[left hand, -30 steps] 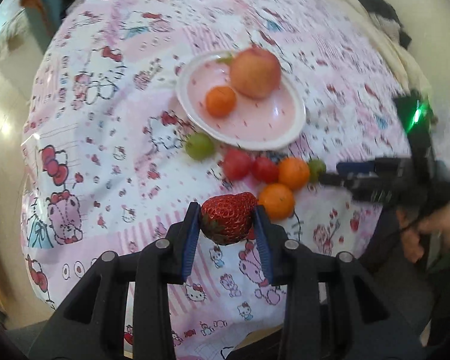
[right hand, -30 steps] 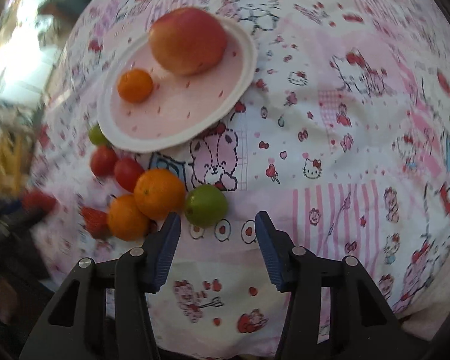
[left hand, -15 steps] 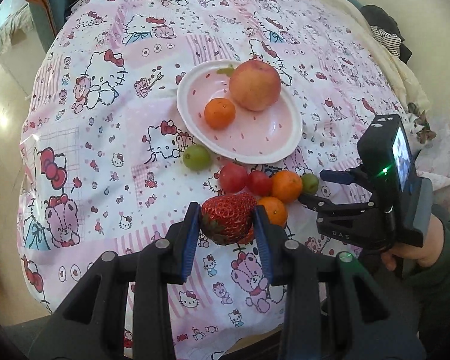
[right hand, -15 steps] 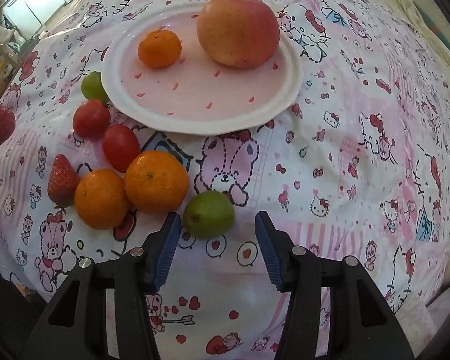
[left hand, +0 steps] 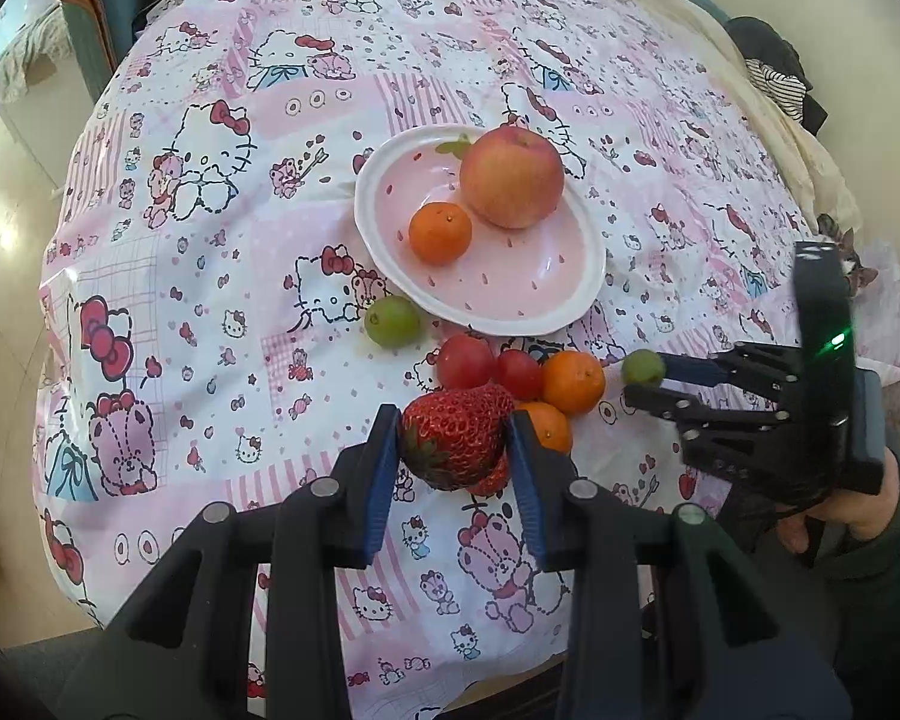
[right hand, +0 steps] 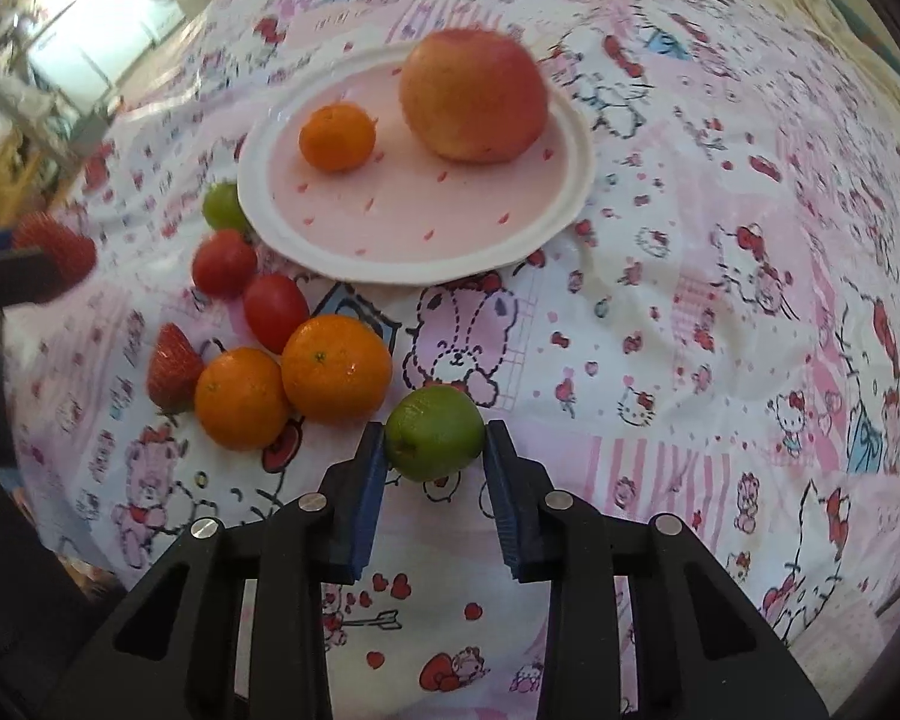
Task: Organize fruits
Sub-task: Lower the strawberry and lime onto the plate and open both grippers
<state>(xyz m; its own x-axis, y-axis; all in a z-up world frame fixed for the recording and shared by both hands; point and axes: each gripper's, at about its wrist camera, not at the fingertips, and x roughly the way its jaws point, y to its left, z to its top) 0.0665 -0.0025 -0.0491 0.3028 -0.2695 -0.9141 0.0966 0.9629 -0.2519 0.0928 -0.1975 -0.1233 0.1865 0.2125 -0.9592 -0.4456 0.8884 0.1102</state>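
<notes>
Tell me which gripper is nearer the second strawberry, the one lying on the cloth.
Left. The left gripper holds its own strawberry right above the loose strawberry; the right gripper sits beyond both oranges.

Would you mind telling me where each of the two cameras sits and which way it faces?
Left wrist: on the left gripper, looking steeply down at the plate; its fingers clamp a strawberry; the person's other hand shows.
Right wrist: on the right gripper, facing down; its fingers clamp a green fruit.
Shared: plate, apple, the loose fruit.
</notes>
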